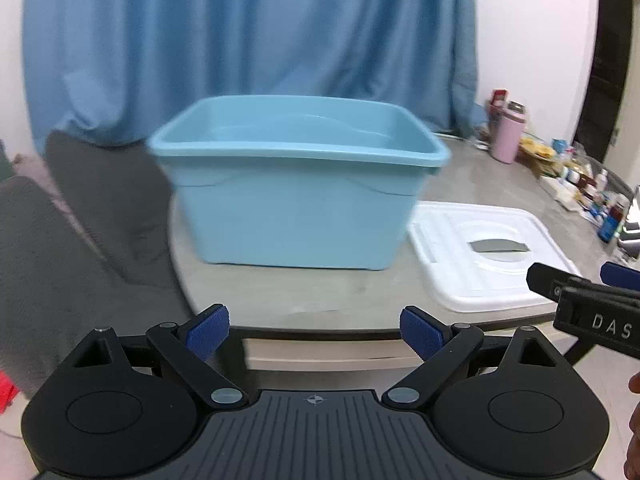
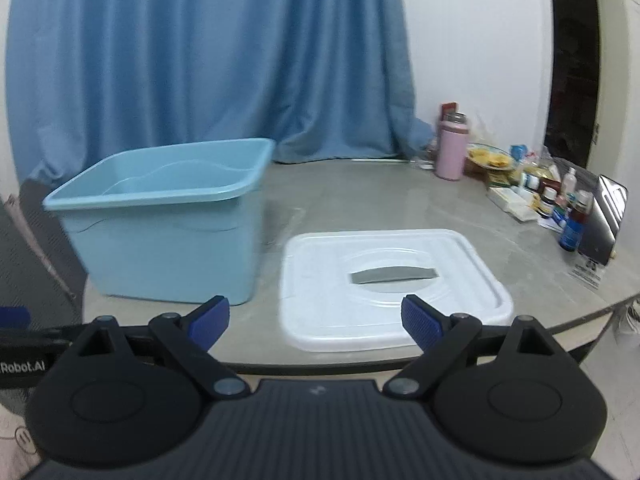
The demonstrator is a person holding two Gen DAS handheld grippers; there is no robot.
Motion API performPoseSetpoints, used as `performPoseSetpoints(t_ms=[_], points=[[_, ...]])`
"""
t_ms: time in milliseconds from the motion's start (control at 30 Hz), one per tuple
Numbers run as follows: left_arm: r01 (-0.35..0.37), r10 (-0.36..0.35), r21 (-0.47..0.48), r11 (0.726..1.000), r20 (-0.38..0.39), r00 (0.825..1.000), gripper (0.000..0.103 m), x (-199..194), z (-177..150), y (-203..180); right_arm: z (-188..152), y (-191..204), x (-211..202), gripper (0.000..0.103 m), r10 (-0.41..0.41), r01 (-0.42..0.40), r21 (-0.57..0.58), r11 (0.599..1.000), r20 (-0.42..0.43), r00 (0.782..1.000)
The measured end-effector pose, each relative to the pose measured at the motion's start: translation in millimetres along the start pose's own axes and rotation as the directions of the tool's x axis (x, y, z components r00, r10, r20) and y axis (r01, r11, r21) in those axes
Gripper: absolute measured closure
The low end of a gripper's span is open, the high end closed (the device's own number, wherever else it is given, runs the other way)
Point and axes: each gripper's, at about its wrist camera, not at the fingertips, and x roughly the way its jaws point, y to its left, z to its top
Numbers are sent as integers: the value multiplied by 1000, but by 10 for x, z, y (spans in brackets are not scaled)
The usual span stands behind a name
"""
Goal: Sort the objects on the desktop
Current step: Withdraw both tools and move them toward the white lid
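left gripper [image 1: 314, 330] spread, empty | right gripper [image 2: 315, 322] spread, empty | bin [image 1: 296, 204] lidless, lid [image 2: 384, 280] beside | risk: thin flat lid slips from pads

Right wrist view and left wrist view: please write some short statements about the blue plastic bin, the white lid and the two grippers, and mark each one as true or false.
1. The light blue plastic bin stands upright and open on the grey table. True.
2. The white plastic lid is closed on the bin. False: it lies flat on the table beside the bin.
3. The left gripper is open and holds nothing. True.
4. The right gripper grips the lid. False: it is open and empty, held short of the lid.
5. The pink bottle stands inside the bin. False: it stands on the table by the blue curtain.
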Motion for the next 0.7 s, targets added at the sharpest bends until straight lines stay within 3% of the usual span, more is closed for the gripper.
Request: performPoseSetpoints(t_ms=[367, 700], points=[[18, -18, -8, 1000, -3, 1000, 9, 468, 213, -936, 83, -856, 290, 10, -22, 23, 18, 1000, -21, 1000], [3, -4, -11, 1000, -29, 1000, 9, 843, 252, -1644, 146, -1400, 575, 10, -4, 3, -10, 1000, -34, 999]])
